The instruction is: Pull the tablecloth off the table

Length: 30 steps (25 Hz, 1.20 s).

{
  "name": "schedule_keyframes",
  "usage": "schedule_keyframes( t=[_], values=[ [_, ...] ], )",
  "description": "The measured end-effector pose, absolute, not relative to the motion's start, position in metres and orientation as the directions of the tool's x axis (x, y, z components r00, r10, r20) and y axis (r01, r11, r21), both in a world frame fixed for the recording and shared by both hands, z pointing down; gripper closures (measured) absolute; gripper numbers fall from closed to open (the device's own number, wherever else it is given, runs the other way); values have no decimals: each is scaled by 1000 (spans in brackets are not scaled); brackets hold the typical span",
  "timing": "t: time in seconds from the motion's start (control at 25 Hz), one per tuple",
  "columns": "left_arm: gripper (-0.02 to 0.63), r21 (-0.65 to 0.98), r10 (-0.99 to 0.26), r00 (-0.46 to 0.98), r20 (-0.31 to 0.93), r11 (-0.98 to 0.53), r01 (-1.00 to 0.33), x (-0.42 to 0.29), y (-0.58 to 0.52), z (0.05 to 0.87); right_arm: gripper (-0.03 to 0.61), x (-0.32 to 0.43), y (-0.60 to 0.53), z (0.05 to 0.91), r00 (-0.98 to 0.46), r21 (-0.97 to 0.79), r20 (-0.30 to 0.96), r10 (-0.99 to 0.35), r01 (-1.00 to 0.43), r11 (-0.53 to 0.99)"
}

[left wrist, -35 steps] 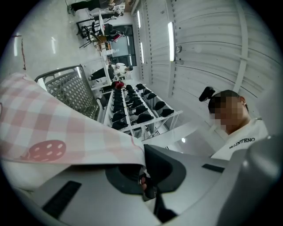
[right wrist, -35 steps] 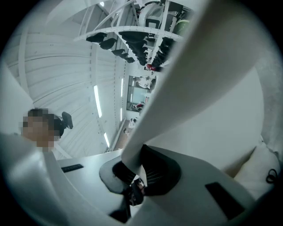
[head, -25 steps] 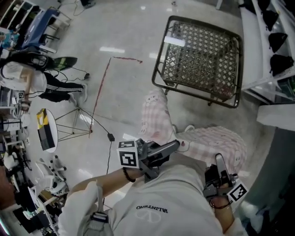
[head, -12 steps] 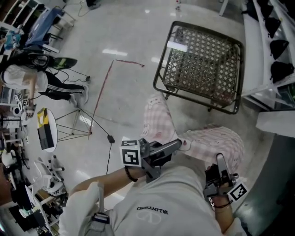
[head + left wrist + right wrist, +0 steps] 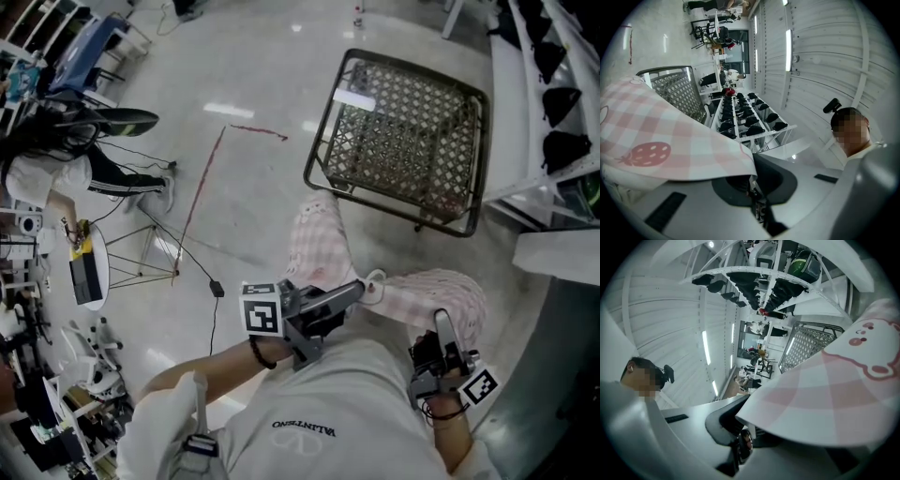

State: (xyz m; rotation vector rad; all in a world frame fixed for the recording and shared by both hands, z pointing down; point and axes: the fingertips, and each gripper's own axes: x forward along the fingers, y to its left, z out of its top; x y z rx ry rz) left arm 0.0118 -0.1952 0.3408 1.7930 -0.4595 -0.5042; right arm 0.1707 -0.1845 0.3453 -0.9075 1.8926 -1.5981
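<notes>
A pink-and-white checked tablecloth [image 5: 319, 246] hangs off the table between my two grippers and trails toward the floor. My left gripper [image 5: 359, 288] is shut on one edge of the cloth [image 5: 661, 140], which has a strawberry print and comes out of the closed jaws [image 5: 751, 175]. My right gripper [image 5: 438, 321] is shut on the other edge [image 5: 834, 399], which has a bear print and fans out from its jaws [image 5: 744, 428]. The bare metal mesh table [image 5: 403, 122] stands beyond the cloth, uncovered.
White shelving with black objects [image 5: 548, 89] runs along the right. A person [image 5: 56, 173] sits at the far left beside a tripod stand [image 5: 141, 251] and a cable. A red line [image 5: 202, 192] marks the floor. The mesh table [image 5: 675, 89] is close ahead.
Both grippers keep their hold on the cloth and have hardly moved. The person at the far left has shifted a little.
</notes>
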Motion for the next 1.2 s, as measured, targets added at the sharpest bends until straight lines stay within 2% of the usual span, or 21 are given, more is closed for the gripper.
schedule_keyframes(
  t=[1.2],
  values=[
    [614, 939, -567, 815, -124, -333, -89, 10, -197, 329, 568, 168, -191, 341, -672, -980, 31, -740, -165, 109]
  ],
)
